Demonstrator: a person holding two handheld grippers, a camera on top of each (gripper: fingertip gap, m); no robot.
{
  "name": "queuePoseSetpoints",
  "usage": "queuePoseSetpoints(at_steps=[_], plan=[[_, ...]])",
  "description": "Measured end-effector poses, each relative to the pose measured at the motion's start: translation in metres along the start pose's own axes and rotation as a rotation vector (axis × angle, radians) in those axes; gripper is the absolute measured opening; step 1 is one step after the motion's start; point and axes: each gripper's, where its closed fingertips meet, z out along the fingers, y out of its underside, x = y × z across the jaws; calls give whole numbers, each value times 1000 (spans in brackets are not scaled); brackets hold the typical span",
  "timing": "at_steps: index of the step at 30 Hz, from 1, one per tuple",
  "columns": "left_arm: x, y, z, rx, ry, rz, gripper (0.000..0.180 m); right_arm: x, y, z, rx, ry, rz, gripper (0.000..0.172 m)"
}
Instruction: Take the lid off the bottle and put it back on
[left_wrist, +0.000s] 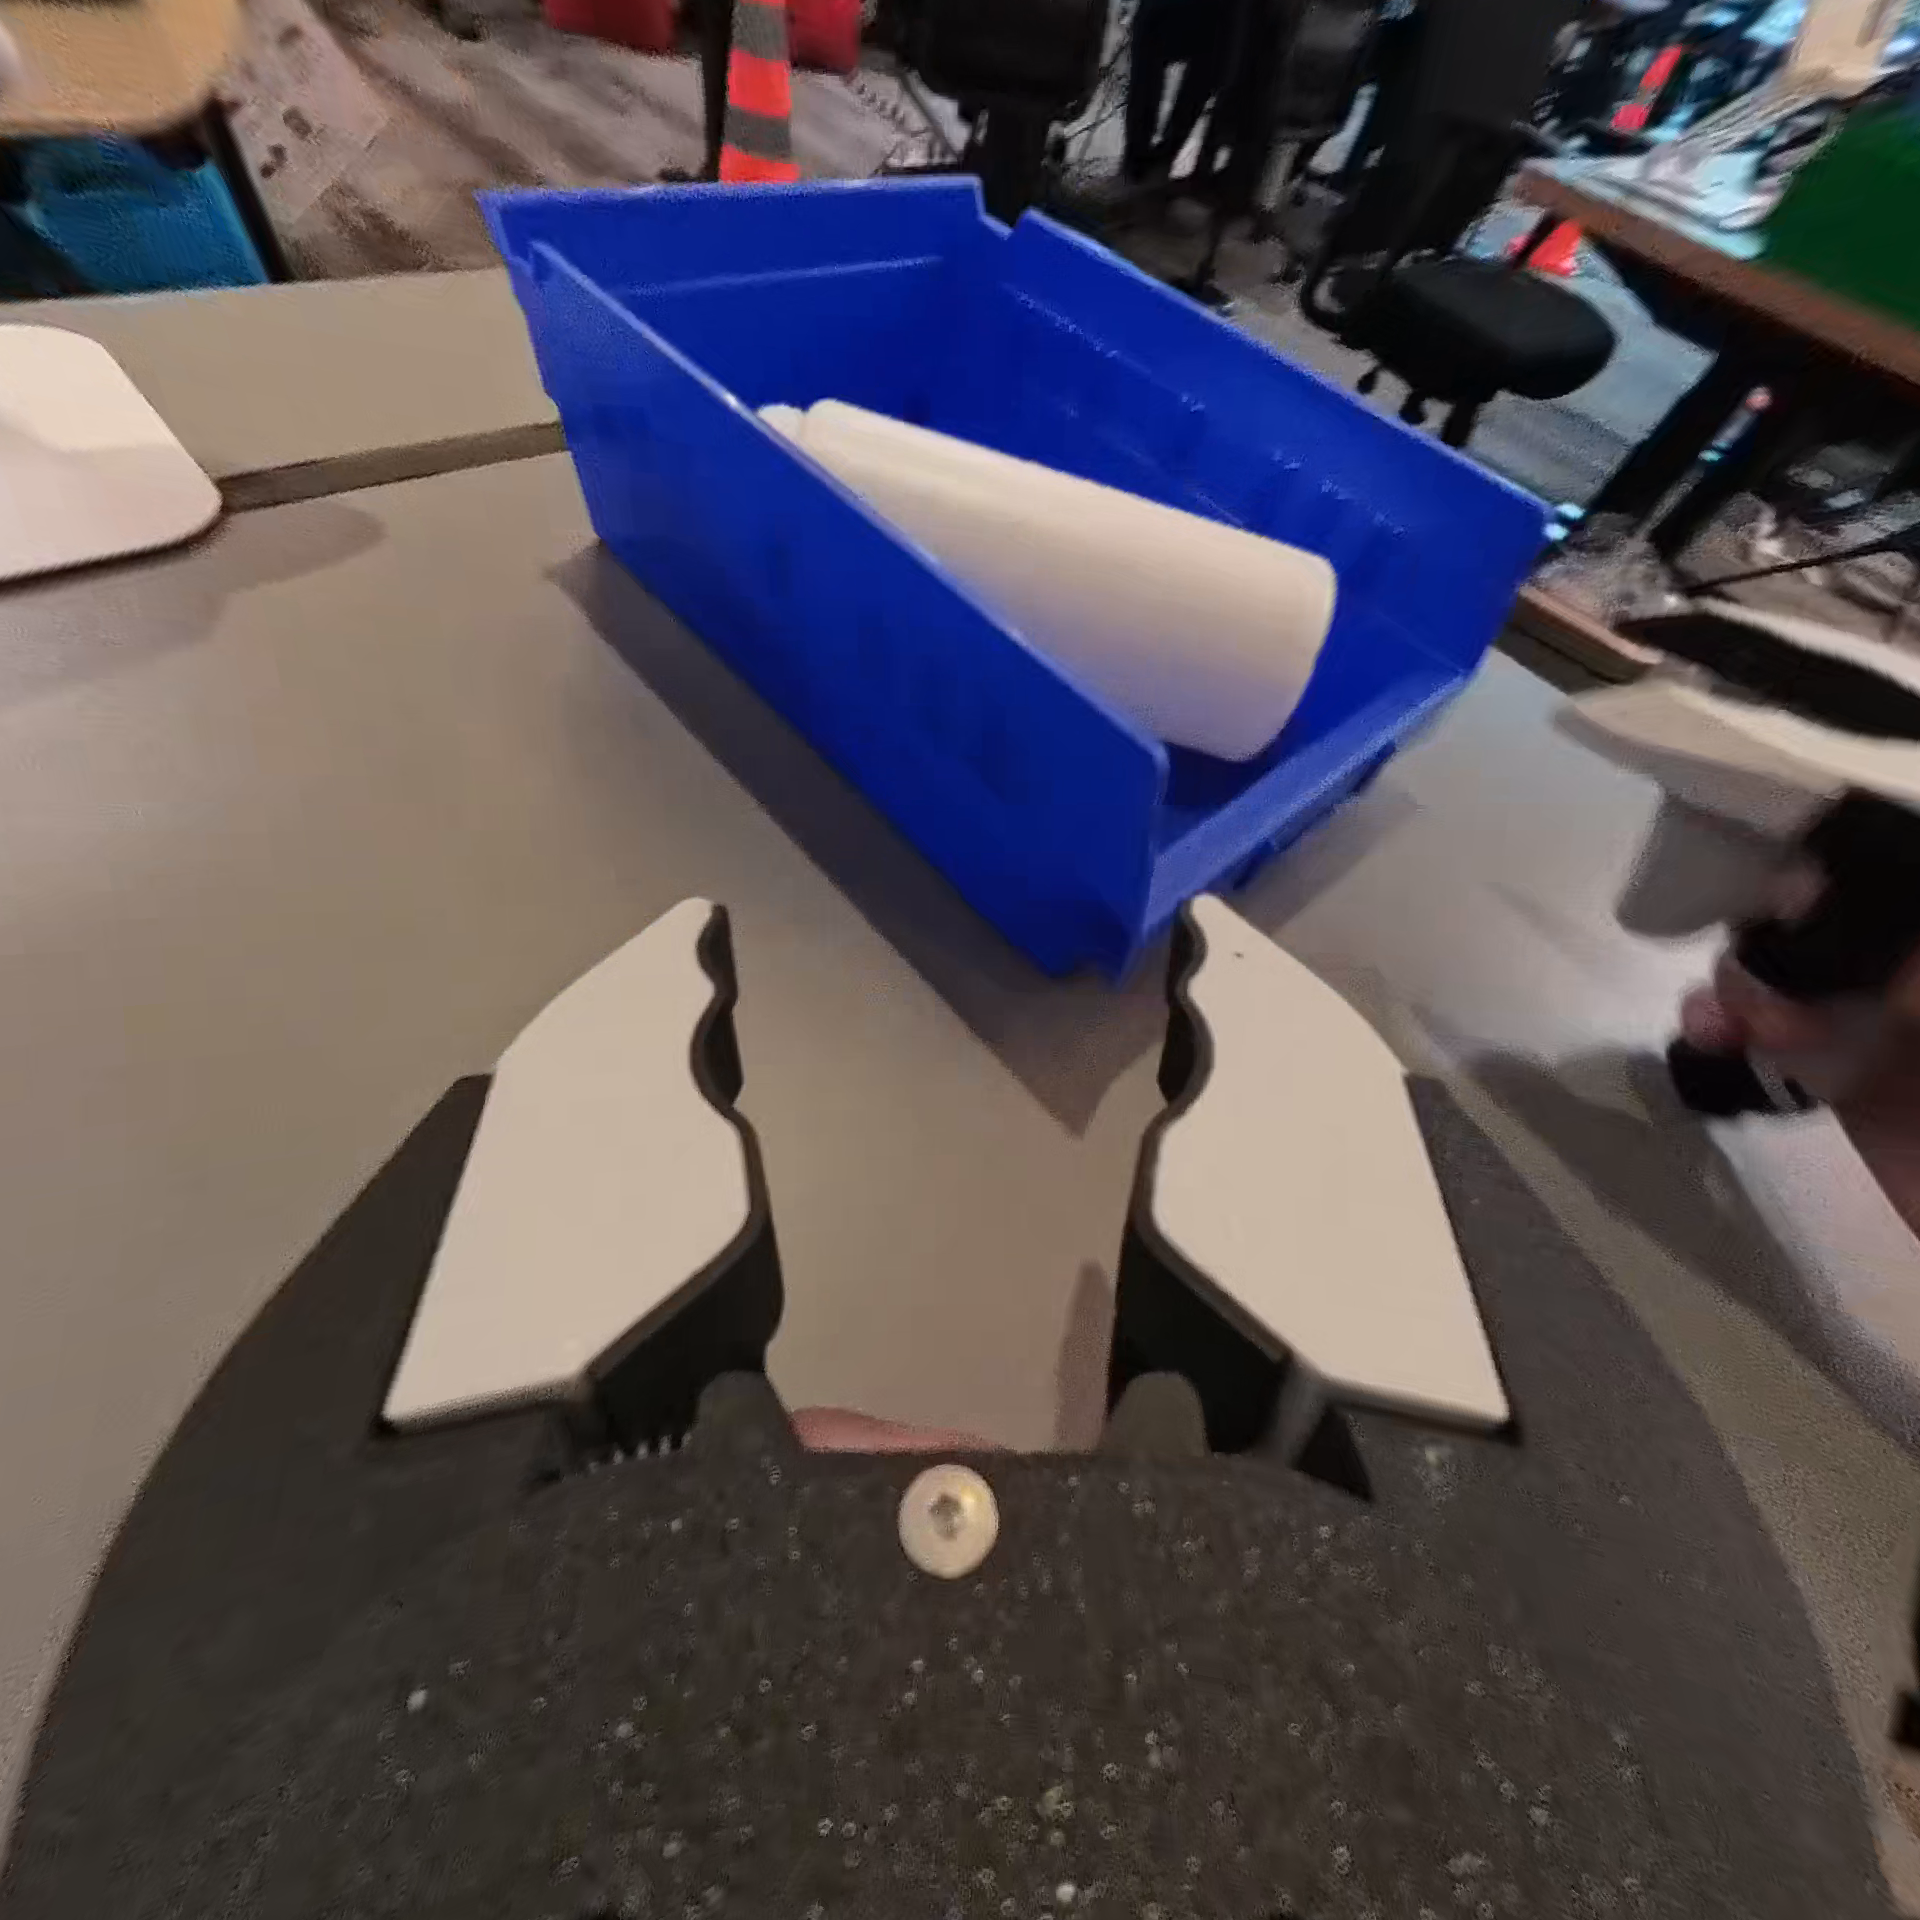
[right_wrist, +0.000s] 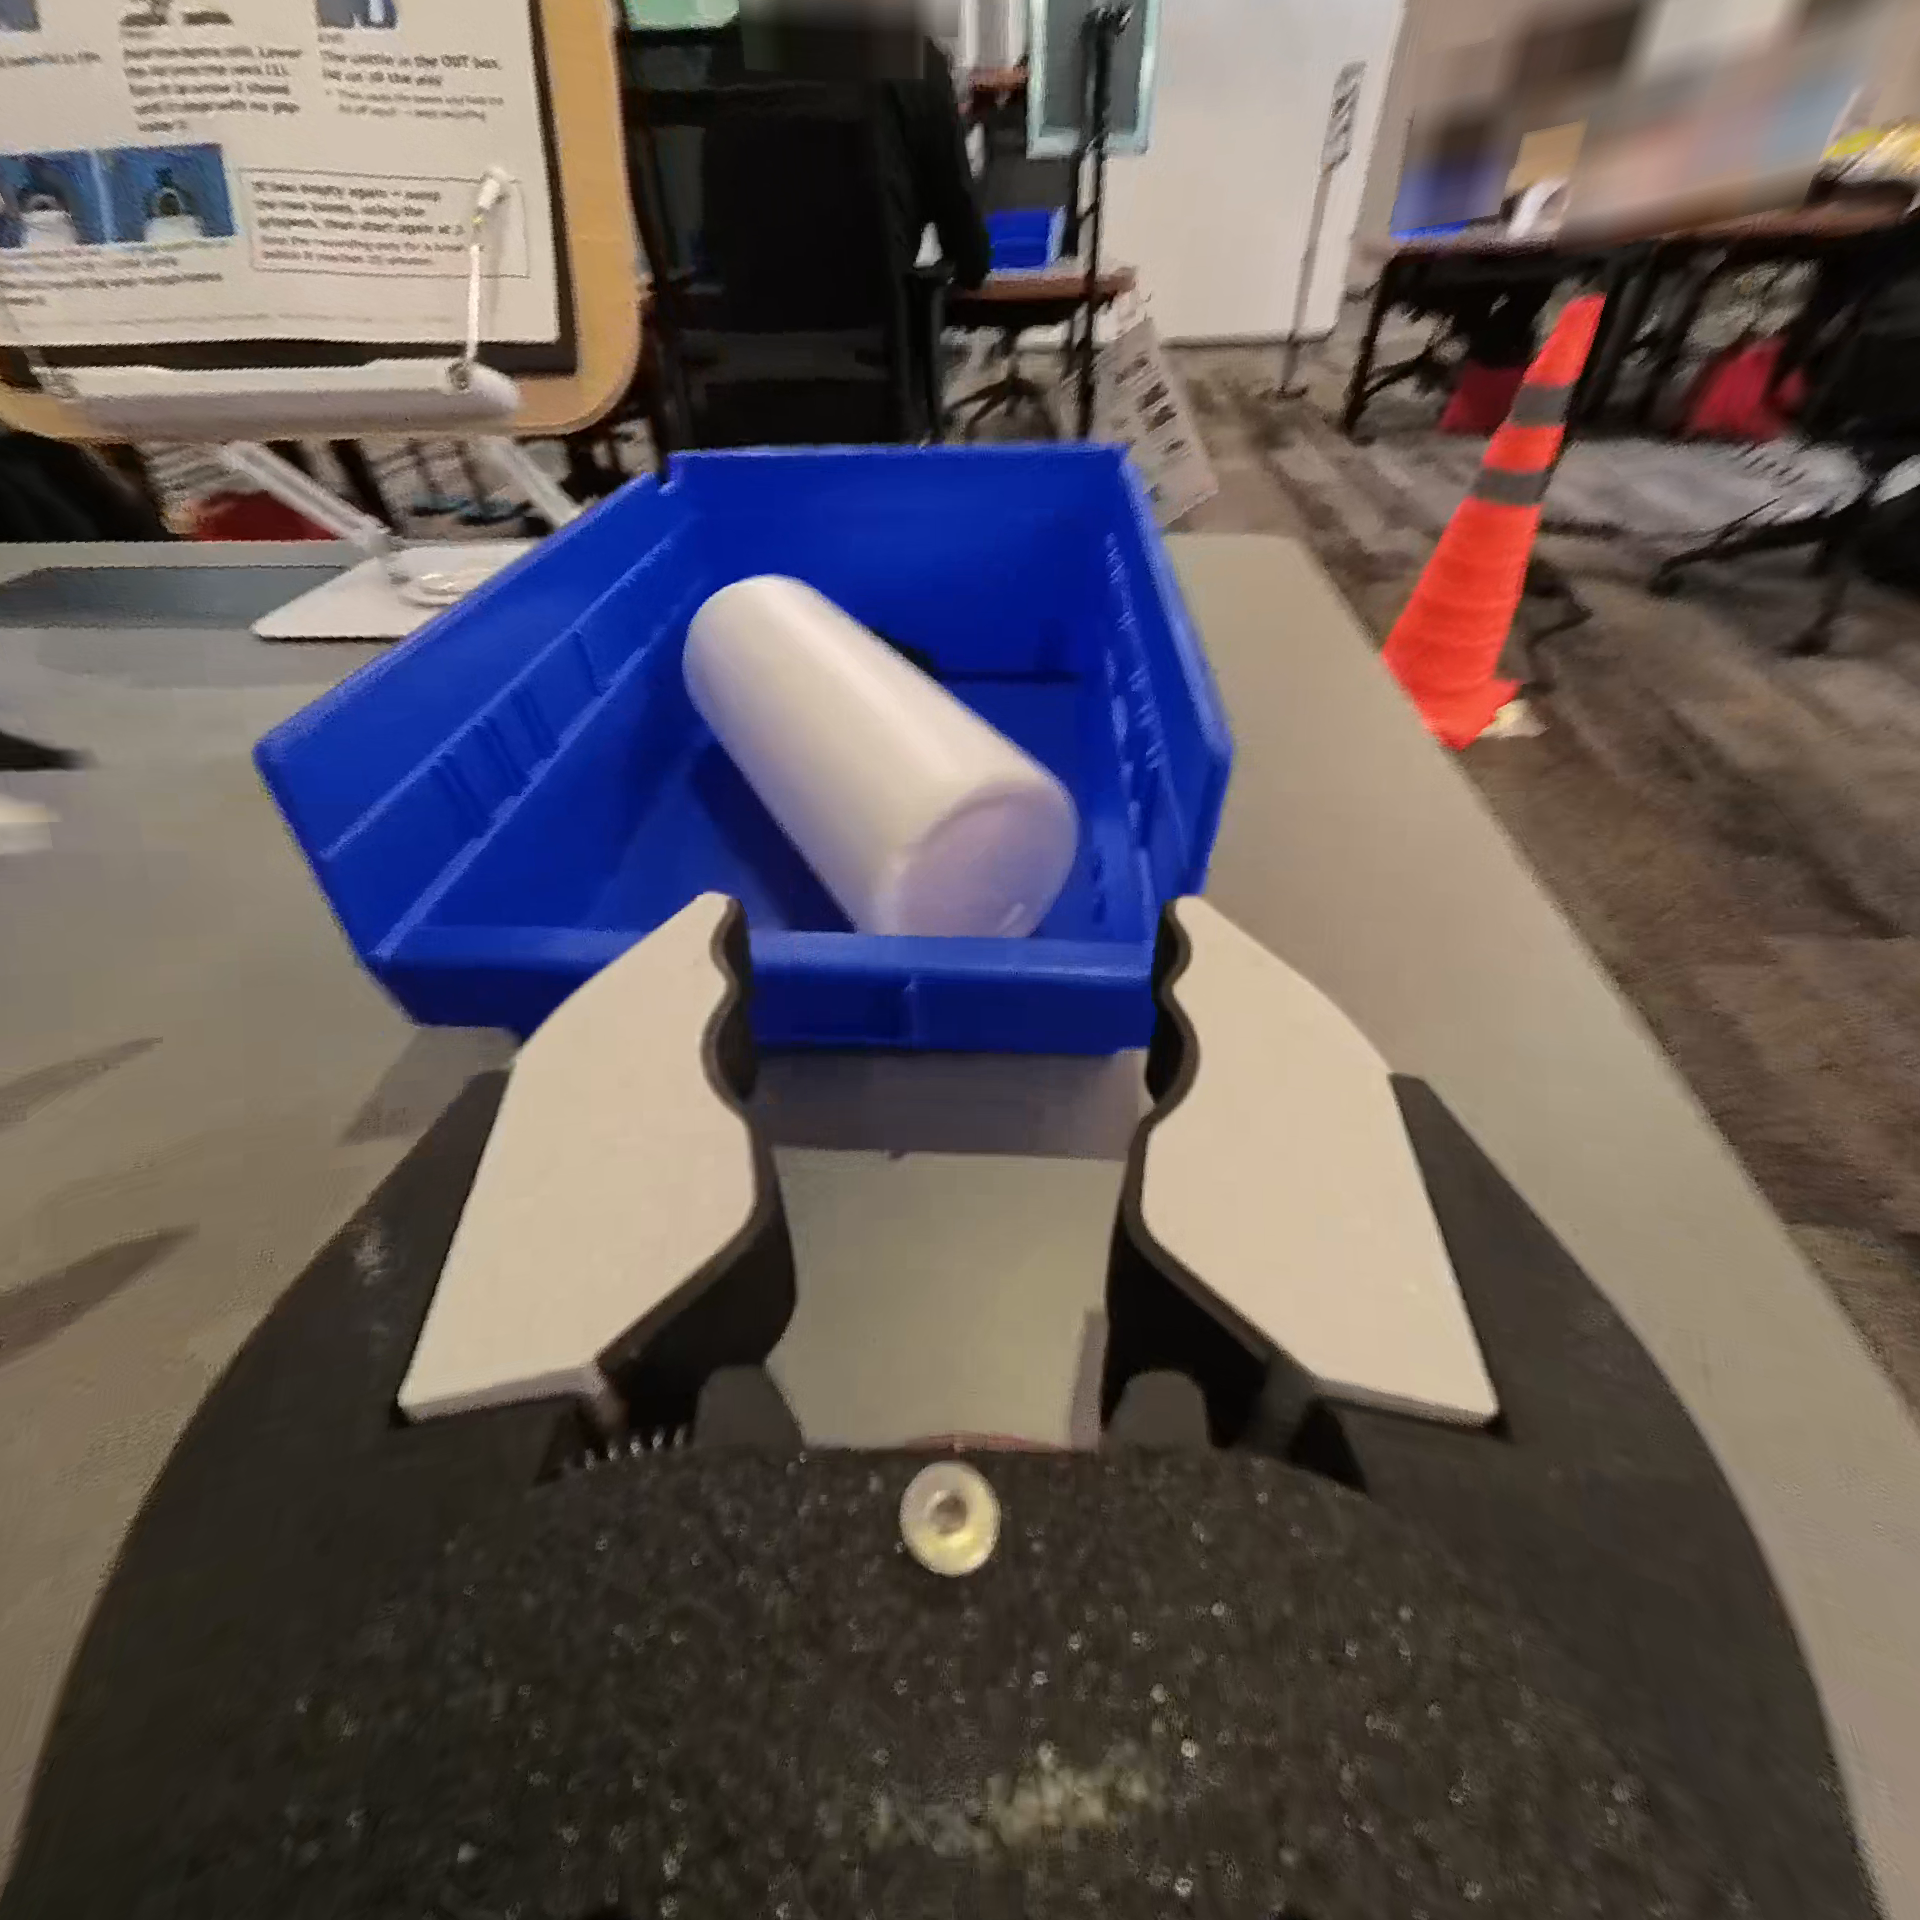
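Observation:
A white bottle (right_wrist: 873, 758) lies on its side in a blue bin (right_wrist: 582, 977) on the grey table, its flat base toward me in the right wrist view. Its far end is hidden there. It also shows in the left wrist view (left_wrist: 1081, 582), inside the bin (left_wrist: 894, 675), with its narrower end toward the back. My left gripper (left_wrist: 954, 935) is open and empty, over the table just short of the bin's near corner. My right gripper (right_wrist: 948, 935) is open and empty, just in front of the bin's low front wall. The right gripper also shows blurred at the right edge of the left wrist view (left_wrist: 1829, 935).
A white stand base (left_wrist: 73, 447) sits on the table at the left. A board with printed sheets (right_wrist: 281, 177) stands behind the table. An orange cone (right_wrist: 1475, 561) stands on the carpet to the right of the table edge. Chairs and desks stand farther back.

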Motion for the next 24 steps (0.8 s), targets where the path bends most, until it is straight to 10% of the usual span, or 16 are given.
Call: queuePoseSetpoints(at_steps=[8,13,24], plan=[[7,3,76,-104,-175,-6,55,-3,19,1,-103,-23,127,77],[-14,5,61,-132,-327,-61,11,-4,29,5,-168,7,227,57],[-32,24,0,-145,-407,-31,3,-42,38,15,-229,-3,264,20]])
